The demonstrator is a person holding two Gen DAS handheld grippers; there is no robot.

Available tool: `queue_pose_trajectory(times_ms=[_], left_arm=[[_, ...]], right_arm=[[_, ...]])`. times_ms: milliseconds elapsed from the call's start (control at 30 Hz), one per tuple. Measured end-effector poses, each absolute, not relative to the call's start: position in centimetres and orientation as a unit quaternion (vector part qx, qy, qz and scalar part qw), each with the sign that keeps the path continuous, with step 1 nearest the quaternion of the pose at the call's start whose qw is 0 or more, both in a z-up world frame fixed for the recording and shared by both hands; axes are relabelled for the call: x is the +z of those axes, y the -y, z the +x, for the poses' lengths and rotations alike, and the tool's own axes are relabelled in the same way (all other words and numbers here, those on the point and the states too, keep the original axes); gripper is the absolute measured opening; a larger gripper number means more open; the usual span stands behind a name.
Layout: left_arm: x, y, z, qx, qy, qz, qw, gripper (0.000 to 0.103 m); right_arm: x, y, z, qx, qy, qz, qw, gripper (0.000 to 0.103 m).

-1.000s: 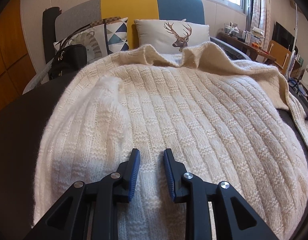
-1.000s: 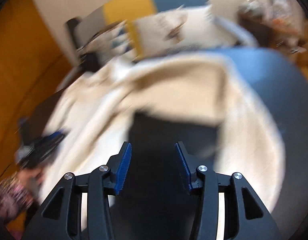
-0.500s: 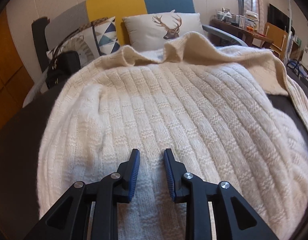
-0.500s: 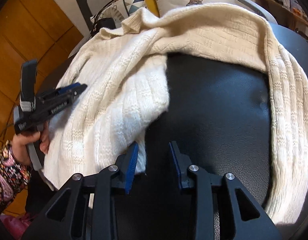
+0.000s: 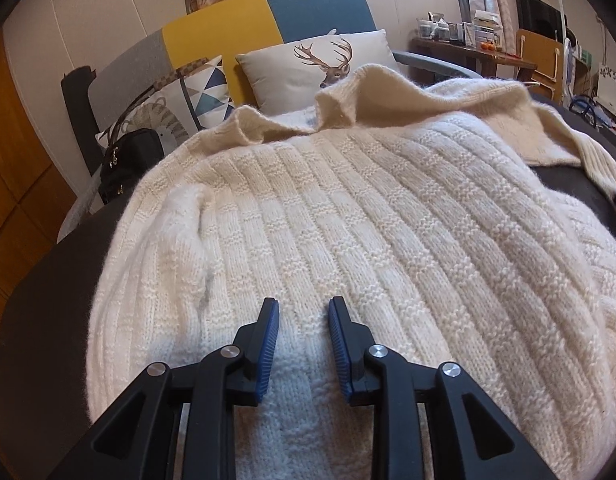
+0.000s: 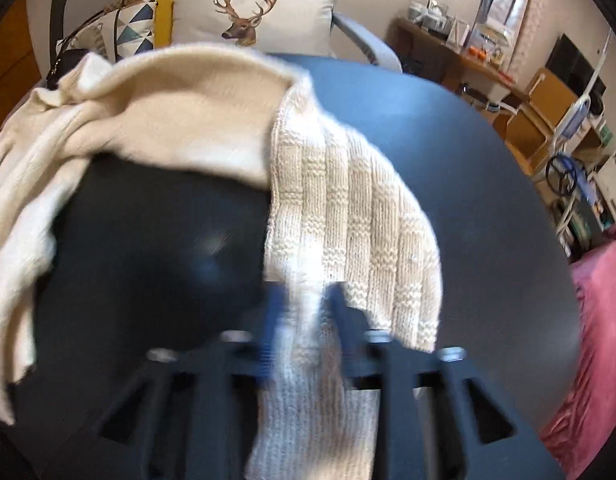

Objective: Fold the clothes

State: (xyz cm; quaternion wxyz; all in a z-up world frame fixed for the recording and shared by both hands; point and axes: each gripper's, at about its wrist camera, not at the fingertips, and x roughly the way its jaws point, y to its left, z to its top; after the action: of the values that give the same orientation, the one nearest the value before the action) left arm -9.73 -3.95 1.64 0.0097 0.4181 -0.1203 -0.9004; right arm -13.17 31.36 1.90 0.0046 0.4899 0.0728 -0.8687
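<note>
We have right gripper [image 6: 304,304] closing on sweater [image 5: 348,216] sleeve at 6 o'clock; left gripper [image 5: 304,320] unclenched, grasping nothing, above knit.

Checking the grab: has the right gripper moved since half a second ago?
Yes. The right gripper has shifted right across the dark table, from the sweater body's edge onto the sleeve, jaws closing around it.

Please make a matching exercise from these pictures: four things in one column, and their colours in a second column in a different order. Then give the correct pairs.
Things:
1. sweater
2. table
3. blanket
4. handbag

Colours:
A. pink
B. black
C. cream
D. dark grey

Pairs: 1-C, 2-D, 3-A, 4-B
</note>
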Motion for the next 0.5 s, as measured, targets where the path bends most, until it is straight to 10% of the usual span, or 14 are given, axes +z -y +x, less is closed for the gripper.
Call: queue_pose_trajectory(times_ms=[500], left_arm=[[1.5, 4.8, -10.0, -0.903, 0.085, 0.420, -0.006, 0.026]], right_arm=[[2.7, -43.5, -23.8, -0.878, 0.103, 0.455, -0.102, 0.020]])
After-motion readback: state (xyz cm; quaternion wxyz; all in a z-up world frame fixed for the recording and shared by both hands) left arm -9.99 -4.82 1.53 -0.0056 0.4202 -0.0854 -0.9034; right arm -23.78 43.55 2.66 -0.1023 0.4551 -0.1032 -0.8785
